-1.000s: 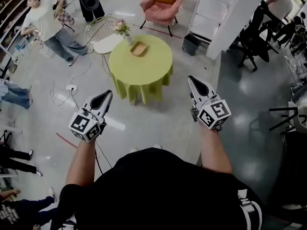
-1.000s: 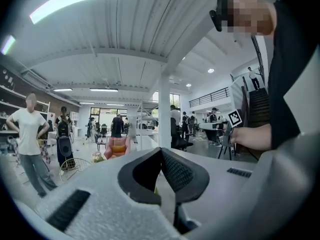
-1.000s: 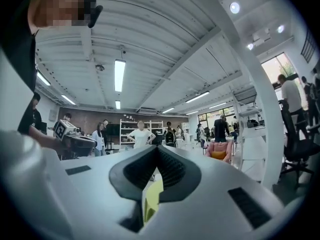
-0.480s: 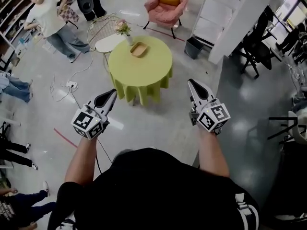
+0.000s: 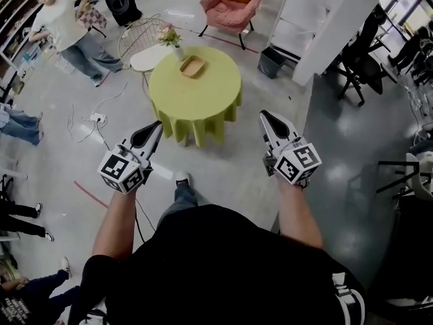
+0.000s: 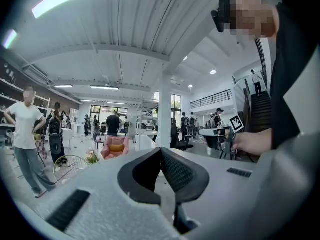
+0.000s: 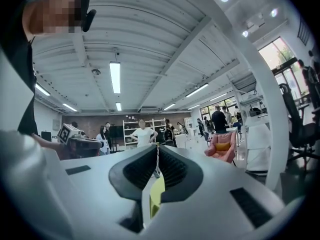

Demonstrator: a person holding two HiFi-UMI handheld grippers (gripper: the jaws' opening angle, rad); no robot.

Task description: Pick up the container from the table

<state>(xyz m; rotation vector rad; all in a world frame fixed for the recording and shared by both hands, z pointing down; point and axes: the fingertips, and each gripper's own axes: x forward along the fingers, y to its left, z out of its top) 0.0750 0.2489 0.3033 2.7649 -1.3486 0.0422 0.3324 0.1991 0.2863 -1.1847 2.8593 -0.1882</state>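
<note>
The container [image 5: 192, 66], a shallow tan wooden tray, lies on the far part of a round table with a yellow-green cloth [image 5: 196, 97], next to a small vase of flowers [image 5: 170, 39]. Both grippers hang in the air short of the table and point level towards it. My left gripper [image 5: 155, 126] is below the table's left edge in the head view, its jaws shut and empty [image 6: 161, 151]. My right gripper [image 5: 264, 116] is off the table's right edge, also shut with nothing held [image 7: 157, 149]. The gripper bodies hide the container in both gripper views.
A pink armchair [image 5: 232, 2] and a white wire chair [image 5: 145, 42] stand behind the table. A grey bin [image 5: 270, 61] and a white pillar [image 5: 331, 26] are at the right, black chairs beyond. A person [image 5: 64, 26] stands far left; cables [image 5: 98, 122] lie on the floor.
The person holding the grippers has stepped forward: a leg and shoe now show below. Both grippers moved slightly with the step, still shut and short of the table.
</note>
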